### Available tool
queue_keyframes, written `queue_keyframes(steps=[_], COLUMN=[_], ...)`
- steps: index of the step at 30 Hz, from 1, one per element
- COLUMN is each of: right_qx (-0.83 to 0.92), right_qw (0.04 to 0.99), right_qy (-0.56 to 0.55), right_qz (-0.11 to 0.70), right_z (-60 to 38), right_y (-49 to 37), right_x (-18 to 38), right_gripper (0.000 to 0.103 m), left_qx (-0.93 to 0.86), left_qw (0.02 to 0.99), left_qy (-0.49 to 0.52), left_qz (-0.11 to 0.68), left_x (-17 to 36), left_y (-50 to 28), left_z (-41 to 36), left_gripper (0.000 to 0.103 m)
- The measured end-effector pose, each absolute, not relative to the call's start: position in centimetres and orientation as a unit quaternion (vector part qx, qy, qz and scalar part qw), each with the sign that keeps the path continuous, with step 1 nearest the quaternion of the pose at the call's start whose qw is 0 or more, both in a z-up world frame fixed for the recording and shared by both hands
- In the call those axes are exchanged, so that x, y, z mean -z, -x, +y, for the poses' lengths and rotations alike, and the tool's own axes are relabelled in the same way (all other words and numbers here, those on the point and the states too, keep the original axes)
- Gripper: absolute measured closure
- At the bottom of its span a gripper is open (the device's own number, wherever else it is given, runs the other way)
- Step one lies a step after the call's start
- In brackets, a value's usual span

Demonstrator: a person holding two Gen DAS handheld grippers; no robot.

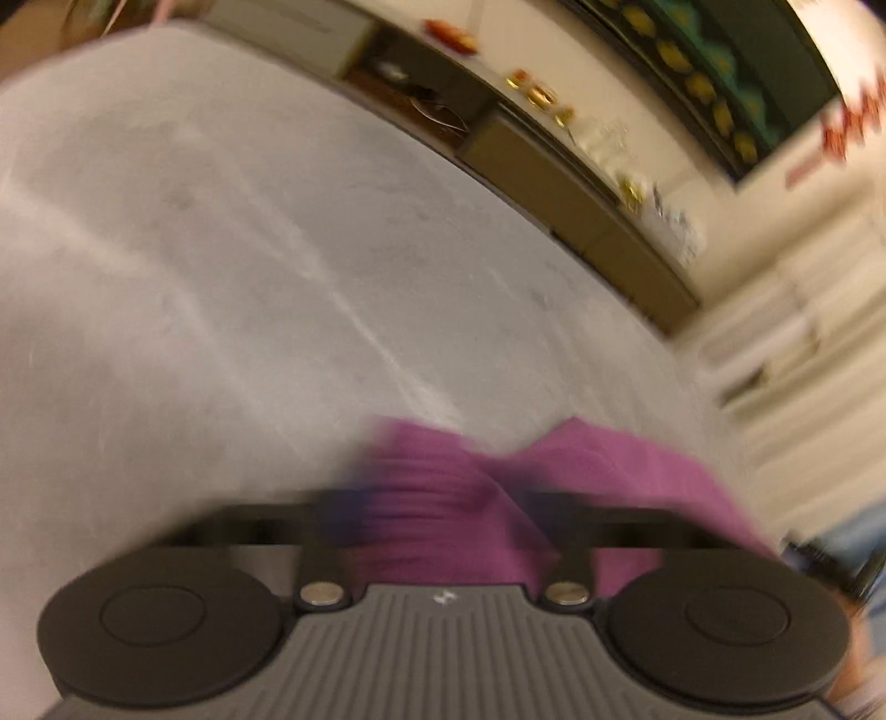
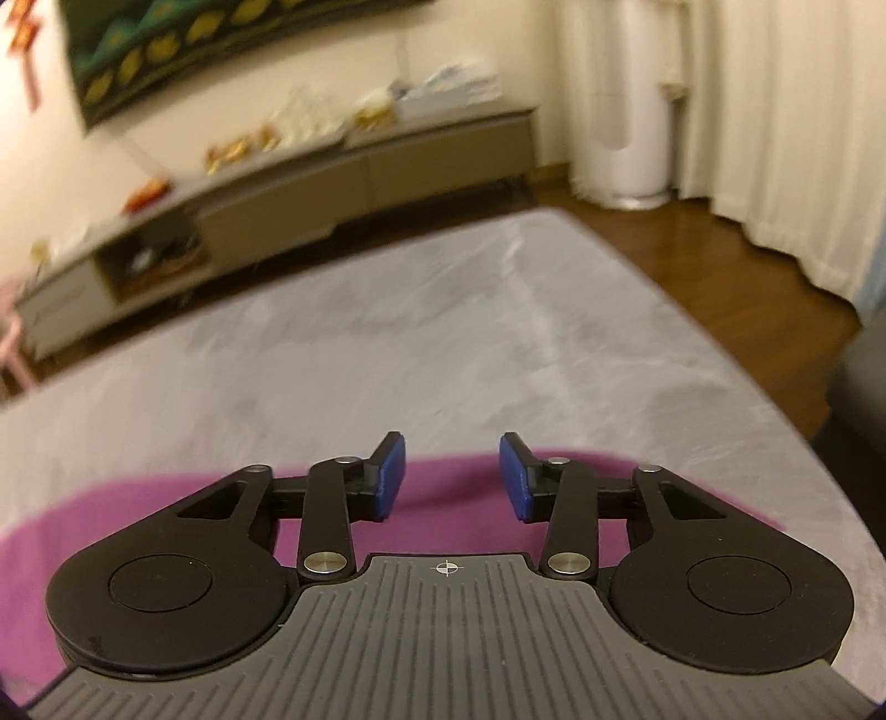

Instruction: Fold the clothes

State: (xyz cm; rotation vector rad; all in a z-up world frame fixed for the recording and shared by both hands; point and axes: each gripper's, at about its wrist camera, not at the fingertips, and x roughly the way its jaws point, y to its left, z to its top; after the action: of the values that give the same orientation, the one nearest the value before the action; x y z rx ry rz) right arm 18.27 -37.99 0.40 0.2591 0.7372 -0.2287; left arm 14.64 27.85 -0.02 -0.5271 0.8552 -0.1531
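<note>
A purple garment (image 1: 443, 498) is bunched up between the fingers of my left gripper (image 1: 437, 498), above a grey bed sheet (image 1: 221, 277). The left view is blurred by motion; the blue pads are mostly hidden by the cloth, so the jaw state is unclear. In the right wrist view the purple garment (image 2: 454, 515) lies flat on the grey sheet (image 2: 443, 343), under my right gripper (image 2: 451, 476). The right gripper is open and empty, its blue pads (image 2: 392, 476) spread apart just above the cloth's far edge.
A low TV cabinet (image 2: 277, 188) with small items on top runs along the far wall under a dark wall hanging (image 2: 221, 44). A white cylindrical appliance (image 2: 626, 99) and white curtains (image 2: 786, 122) stand at right. Wooden floor (image 2: 692, 243) borders the bed.
</note>
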Motion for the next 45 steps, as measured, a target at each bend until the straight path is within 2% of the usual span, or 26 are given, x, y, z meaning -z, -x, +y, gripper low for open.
queue_keyframes(steps=[1, 2, 4, 5, 7, 8, 9, 11, 12, 15, 17, 21, 23, 24, 25, 26, 27, 28, 29, 30, 33, 37, 38, 39, 41, 45], right_qx=[0.102, 0.104, 0.119, 0.125, 0.135, 0.138, 0.143, 0.144, 0.139, 0.114, 0.088, 0.084, 0.069, 0.056, 0.042, 0.041, 0.069, 0.107, 0.132, 0.149, 0.201, 0.235, 0.219, 0.198, 0.163, 0.212], right_qw=[0.916, 0.917, 0.921, 0.922, 0.921, 0.918, 0.914, 0.908, 0.908, 0.917, 0.924, 0.917, 0.915, 0.915, 0.914, 0.911, 0.906, 0.897, 0.896, 0.900, 0.910, 0.925, 0.927, 0.926, 0.918, 0.896], right_qy=[-0.121, -0.115, -0.104, -0.100, -0.094, -0.090, -0.086, -0.073, -0.062, -0.023, 0.022, 0.125, 0.140, 0.117, 0.085, 0.066, 0.096, 0.147, 0.162, 0.158, 0.147, 0.076, 0.043, 0.018, -0.012, 0.038], right_qz=[0.368, 0.367, 0.356, 0.353, 0.353, 0.360, 0.369, 0.387, 0.389, 0.381, 0.372, 0.369, 0.373, 0.381, 0.395, 0.406, 0.407, 0.403, 0.391, 0.377, 0.333, 0.290, 0.302, 0.321, 0.362, 0.388], right_z=[-37.7, -37.7, -37.8, -38.0, -38.4, -38.7, -38.8, -38.6, -38.3, -36.6, -34.9, -32.5, -32.1, -32.6, -33.2, -33.7, -33.7, -33.4, -33.7, -34.2, -35.8, -38.1, -38.6, -38.9, -38.9, -38.3], right_y=[-18.6, -18.7, -18.6, -18.5, -18.4, -18.5, -18.7, -19.4, -19.6, -20.1, -20.4, -21.0, -21.3, -21.6, -22.1, -22.6, -23.1, -23.6, -23.4, -23.1, -21.9, -18.5, -17.4, -16.5, -15.1, -14.6], right_x=[-0.2, -0.2, -0.6, -0.8, -0.7, -0.5, 0.0, 1.1, 1.4, 1.7, 1.8, 3.4, 4.1, 3.9, 3.6, 3.3, 3.4, 3.8, 3.6, 3.2, 1.9, -2.0, -2.4, -2.2, -1.0, 1.0], right_gripper=[0.103, 0.103, 0.103, 0.103, 0.103, 0.102, 0.091, 0.081, 0.060, 0.027, 0.016, 0.012, 0.018, 0.038, 0.050, 0.089, 0.102, 0.103, 0.102, 0.099, 0.059, 0.028, 0.014, 0.009, 0.009, 0.010], left_qx=[0.073, 0.074, 0.082, 0.072, 0.024, 0.005, -0.019, -0.061, -0.068, -0.055, -0.045, -0.027, -0.022, -0.028, -0.040, -0.054, -0.068, -0.088, -0.113, -0.129, -0.139, -0.193, -0.200, -0.200, -0.190, -0.162], left_qw=[0.893, 0.921, 0.952, 0.956, 0.952, 0.941, 0.929, 0.910, 0.907, 0.915, 0.924, 0.939, 0.946, 0.952, 0.958, 0.961, 0.961, 0.959, 0.953, 0.947, 0.929, 0.904, 0.903, 0.904, 0.908, 0.918], left_qy=[0.228, 0.214, 0.236, 0.250, 0.275, 0.295, 0.311, 0.304, 0.294, 0.263, 0.239, 0.200, 0.185, 0.177, 0.171, 0.177, 0.197, 0.217, 0.233, 0.239, 0.226, 0.150, 0.137, 0.130, 0.124, 0.097], left_qz=[0.381, 0.316, 0.178, 0.138, 0.135, 0.165, 0.201, 0.276, 0.294, 0.301, 0.295, 0.280, 0.265, 0.250, 0.228, 0.206, 0.181, 0.161, 0.156, 0.171, 0.259, 0.350, 0.354, 0.355, 0.353, 0.349], left_x=[-1.3, -4.0, -8.7, -9.9, -9.7, -8.1, -6.3, -3.7, -3.1, -3.3, -3.6, -4.2, -4.8, -5.4, -6.3, -7.1, -7.7, -8.2, -8.3, -7.9, -5.0, -2.9, -2.9, -3.1, -3.7, -4.7], left_y=[-14.2, -12.8, -9.7, -8.8, -8.9, -9.6, -10.4, -12.3, -13.0, -13.6, -13.6, -13.7, -13.5, -13.4, -13.4, -13.3, -13.2, -13.2, -13.6, -14.3, -16.9, -18.8, -18.7, -18.4, -17.6, -15.7], left_z=[27.7, 28.3, 31.8, 33.8, 37.5, 38.9, 39.7, 39.9, 39.5, 37.9, 36.8, 34.8, 34.0, 33.7, 33.5, 33.7, 34.5, 35.3, 36.1, 36.7, 36.9, 34.7, 34.2, 33.7, 32.8, 30.4], left_gripper=[0.095, 0.095, 0.095, 0.095, 0.095, 0.095, 0.095, 0.095, 0.095, 0.095, 0.095, 0.095, 0.095, 0.095, 0.095, 0.095, 0.095, 0.102, 0.102, 0.102, 0.093, 0.089, 0.087, 0.082, 0.076, 0.065])
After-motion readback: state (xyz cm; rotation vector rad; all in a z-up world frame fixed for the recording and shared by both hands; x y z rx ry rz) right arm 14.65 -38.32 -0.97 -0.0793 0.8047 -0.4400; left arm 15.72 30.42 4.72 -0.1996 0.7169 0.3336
